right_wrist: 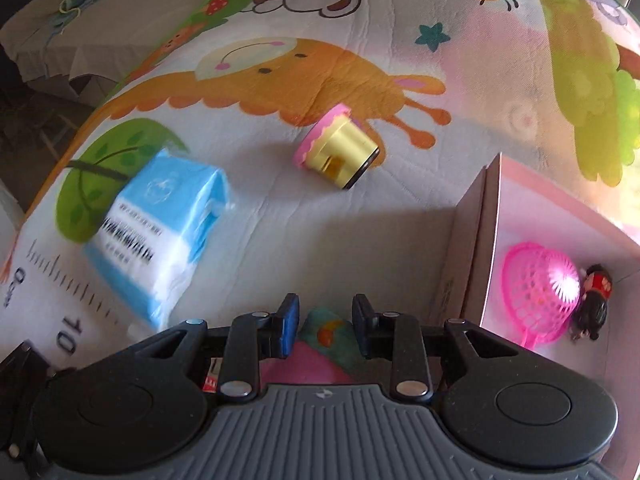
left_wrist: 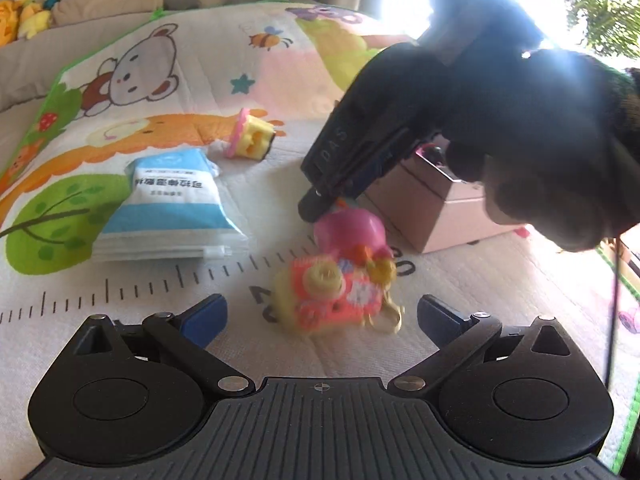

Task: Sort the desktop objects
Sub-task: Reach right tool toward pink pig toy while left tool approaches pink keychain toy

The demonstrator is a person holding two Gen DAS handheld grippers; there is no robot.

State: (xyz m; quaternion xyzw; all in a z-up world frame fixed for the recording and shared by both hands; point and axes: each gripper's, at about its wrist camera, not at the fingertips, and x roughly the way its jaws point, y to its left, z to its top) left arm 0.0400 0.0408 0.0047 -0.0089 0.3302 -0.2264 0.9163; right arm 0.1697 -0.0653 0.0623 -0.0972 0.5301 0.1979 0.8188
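A pink and orange plastic toy [left_wrist: 344, 276] with a yellow wheel lies blurred on the play mat [left_wrist: 160, 280], just ahead of my left gripper [left_wrist: 322, 316], which is open and apart from it. My right gripper [left_wrist: 316, 204], held in a dark gloved hand [left_wrist: 540, 152], comes down on the toy's top from the upper right. In the right wrist view the right gripper [right_wrist: 326, 320] is shut on the toy's teal and orange top part [right_wrist: 328, 332]. A blue and white tissue pack [left_wrist: 168, 208] [right_wrist: 160, 236] and a yellow cupcake toy with a pink rim [left_wrist: 250, 136] [right_wrist: 340, 152] lie further back on the mat.
A pink box [left_wrist: 432, 208] [right_wrist: 480, 220] stands open right of the toy; a pink mesh basket [right_wrist: 536, 288] and a small doll [right_wrist: 596, 300] lie inside. Plush toys [left_wrist: 28, 12] sit far back left. A printed ruler runs across the mat.
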